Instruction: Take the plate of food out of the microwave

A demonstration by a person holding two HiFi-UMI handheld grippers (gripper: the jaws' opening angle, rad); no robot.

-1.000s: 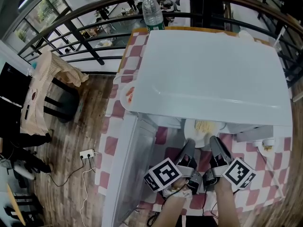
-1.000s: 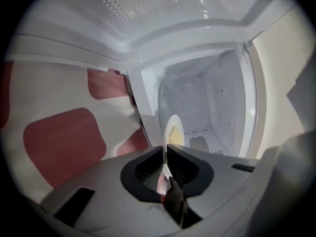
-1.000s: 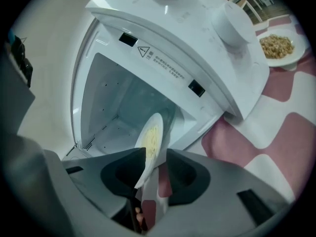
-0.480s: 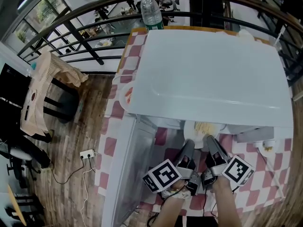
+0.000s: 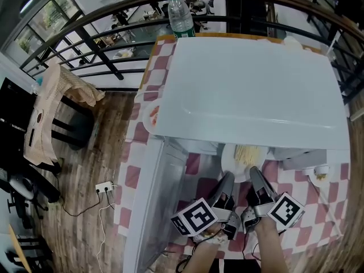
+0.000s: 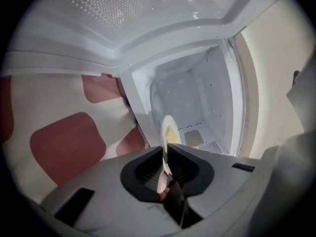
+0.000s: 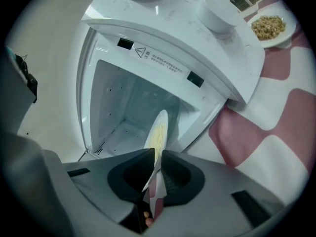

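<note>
A white plate of yellow noodles sticks out of the white microwave at its open mouth, near rim towards me. My left gripper and right gripper hold that rim side by side. In the left gripper view the plate stands edge-on, its rim pinched in the left gripper, whose jaws are opening slightly. In the right gripper view the plate runs into the right gripper, whose jaws are closing on its rim. Behind the plate is the lit cavity.
The microwave door hangs open at the left. Other things near the microwave are a water bottle, a plate of food and a small bowl of food. All stand on the red-checked tablecloth. A draped chair stands on the floor.
Both grippers have drawn back a little towards me, and more of the plate shows in front of the microwave's edge.
</note>
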